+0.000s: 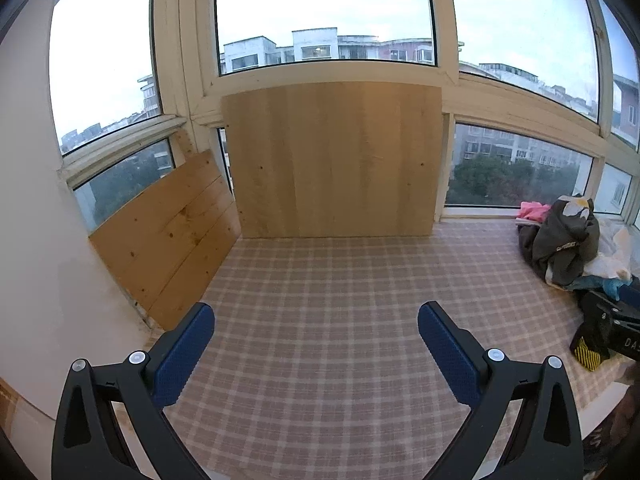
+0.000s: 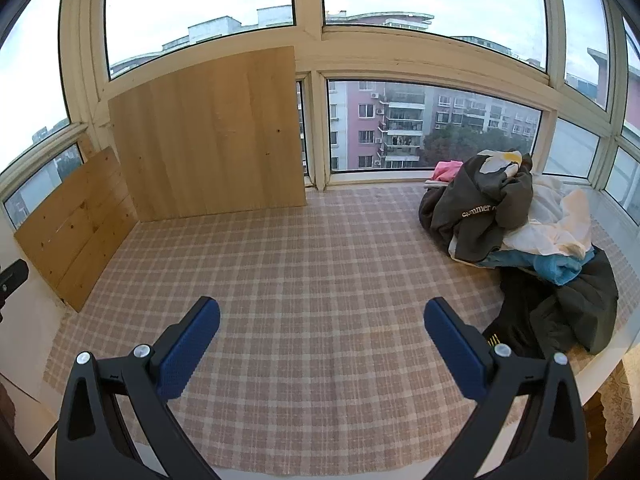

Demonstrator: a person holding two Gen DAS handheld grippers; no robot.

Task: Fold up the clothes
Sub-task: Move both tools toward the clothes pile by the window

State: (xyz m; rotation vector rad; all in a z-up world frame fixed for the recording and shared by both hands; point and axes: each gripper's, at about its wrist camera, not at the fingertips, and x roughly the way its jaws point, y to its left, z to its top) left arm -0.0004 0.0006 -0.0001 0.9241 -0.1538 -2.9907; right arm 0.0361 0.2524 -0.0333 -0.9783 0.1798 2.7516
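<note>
Rightward, heaped clothes (image 2: 516,232), axis indiscernible.

Bench (image 2: 320,240): covered by a cloth (image 2: 280,320) over most of its top. Clothes pile (image 2: 516,232): heaped on the cloth at the right, near the window (image 2: 432,128) behind. Large board (image 2: 208,136): stood upright at the back, leaned against the window frame. Smaller board (image 2: 76,224): leaned at the left side, just beside the large board. Left tool (image 1: 316,332) and right tool (image 2: 322,328): held above the near edge, well apart from the pile.
</note>
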